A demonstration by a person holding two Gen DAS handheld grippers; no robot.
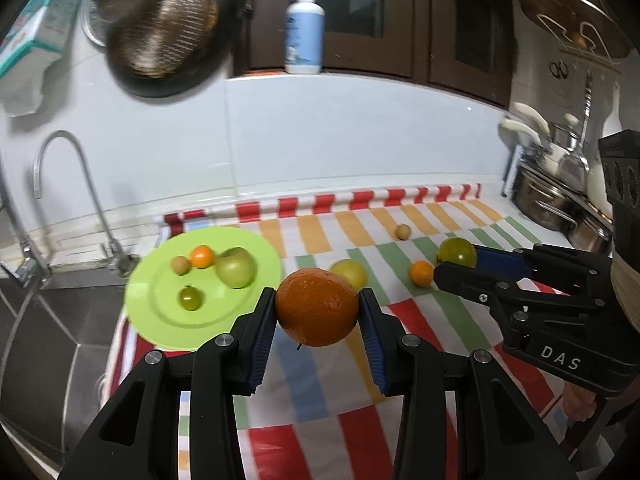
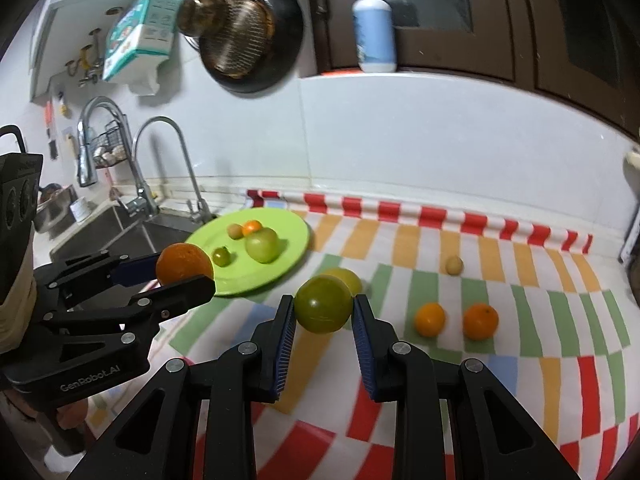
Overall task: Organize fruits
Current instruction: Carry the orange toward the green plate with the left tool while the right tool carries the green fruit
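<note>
Beside the plate (image 2: pixel 296 236) edge, both jaws grip fruit over open cloth (image 2: pixel 520 280).

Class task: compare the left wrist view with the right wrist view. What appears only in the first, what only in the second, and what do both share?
Only the left wrist view shows the steel pots at the counter's right end. Only the right wrist view shows a second orange on the striped cloth, plus a wire basket behind the taps. Both show the green plate with four fruits, the left gripper holding an orange, and the right gripper holding a green fruit.
</note>
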